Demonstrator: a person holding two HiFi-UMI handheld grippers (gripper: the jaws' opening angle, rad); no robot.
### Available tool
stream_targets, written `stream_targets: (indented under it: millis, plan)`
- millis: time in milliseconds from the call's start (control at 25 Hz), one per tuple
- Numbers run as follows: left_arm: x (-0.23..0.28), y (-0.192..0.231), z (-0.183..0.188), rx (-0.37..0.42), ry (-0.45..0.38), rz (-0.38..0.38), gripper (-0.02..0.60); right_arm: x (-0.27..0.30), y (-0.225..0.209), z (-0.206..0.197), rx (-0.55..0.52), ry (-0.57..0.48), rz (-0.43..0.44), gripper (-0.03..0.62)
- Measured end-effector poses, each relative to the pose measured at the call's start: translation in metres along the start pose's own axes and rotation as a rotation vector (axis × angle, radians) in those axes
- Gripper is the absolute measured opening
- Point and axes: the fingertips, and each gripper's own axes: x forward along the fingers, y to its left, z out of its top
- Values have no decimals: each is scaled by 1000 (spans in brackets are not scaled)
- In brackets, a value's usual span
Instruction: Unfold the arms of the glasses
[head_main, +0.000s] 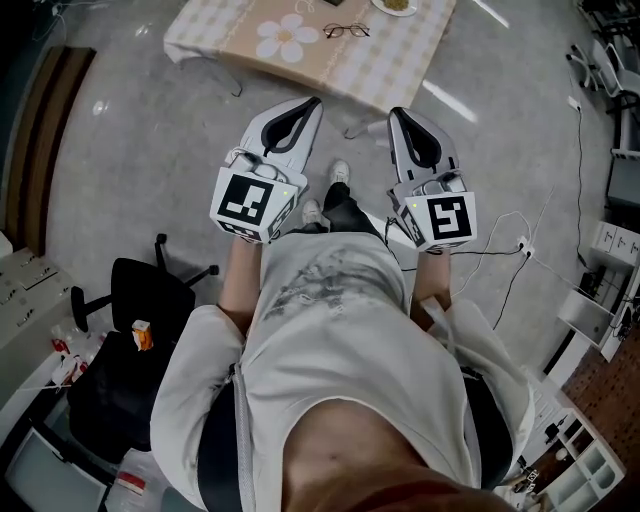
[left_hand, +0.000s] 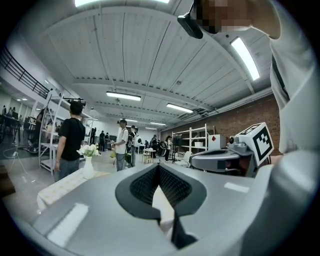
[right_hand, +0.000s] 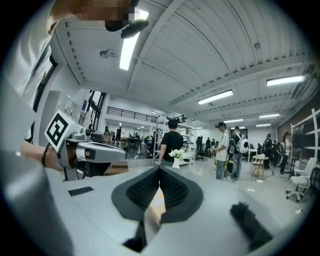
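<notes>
Dark-framed glasses (head_main: 346, 30) lie on a low table (head_main: 400, 55) covered by a checked cloth with a flower print, well ahead of both grippers. Whether their arms are folded is too small to tell. My left gripper (head_main: 316, 101) and right gripper (head_main: 393, 112) are held side by side in front of the person's body, over the floor and short of the table. In the left gripper view the left gripper (left_hand: 159, 166) has its jaws shut with nothing between them. The right gripper (right_hand: 160, 169) is likewise shut and empty.
A plate (head_main: 395, 5) sits at the table's far edge, and a white vase of flowers (left_hand: 88, 161) stands on it. A black office chair (head_main: 140, 300) is at the left, cables (head_main: 505, 245) trail on the floor at the right. Several people (right_hand: 172, 140) stand beyond the table.
</notes>
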Motion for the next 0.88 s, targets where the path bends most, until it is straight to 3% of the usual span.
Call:
stream_targets:
  millis: [880]
  plan:
    - [125,65,10,-6,24,124,9,106,-109,-6,3,0,158,17]
